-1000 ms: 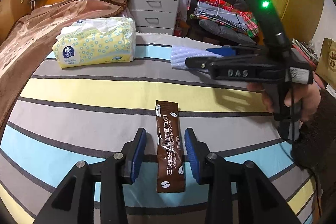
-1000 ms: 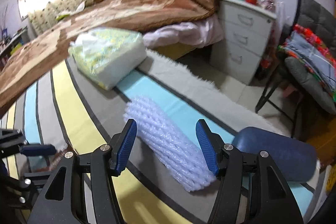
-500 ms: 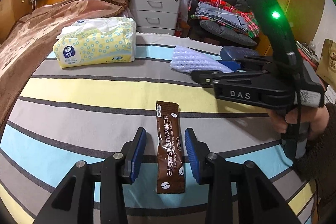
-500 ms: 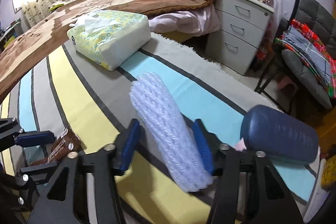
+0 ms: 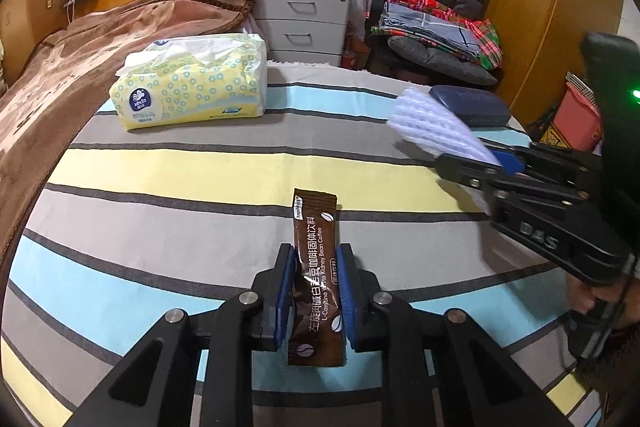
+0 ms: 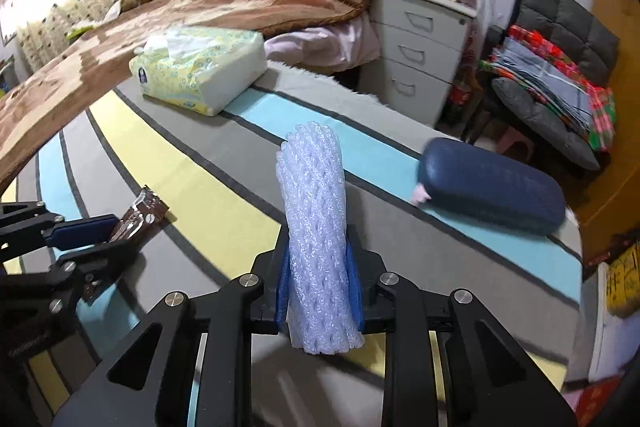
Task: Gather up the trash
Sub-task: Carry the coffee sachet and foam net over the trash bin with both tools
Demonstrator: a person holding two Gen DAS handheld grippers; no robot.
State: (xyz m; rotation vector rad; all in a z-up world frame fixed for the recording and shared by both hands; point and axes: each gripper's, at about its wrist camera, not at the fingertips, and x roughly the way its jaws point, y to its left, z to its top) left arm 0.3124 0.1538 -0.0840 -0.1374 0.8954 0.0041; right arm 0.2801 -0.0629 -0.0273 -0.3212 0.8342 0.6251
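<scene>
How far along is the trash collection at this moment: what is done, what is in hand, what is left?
Done: nothing shows as binned; no bin is clearly visible. In hand: the left tool is shut on the coffee sachet, and the right tool is shut on the foam net sleeve. Left: carrying both to a bin.

the foam net (image 5: pixel 436 129) is motion-blurred in the left wrist view; the coffee sachet (image 6: pixel 138 215) is half hidden behind the left gripper (image 6: pixel 86 233).
</scene>
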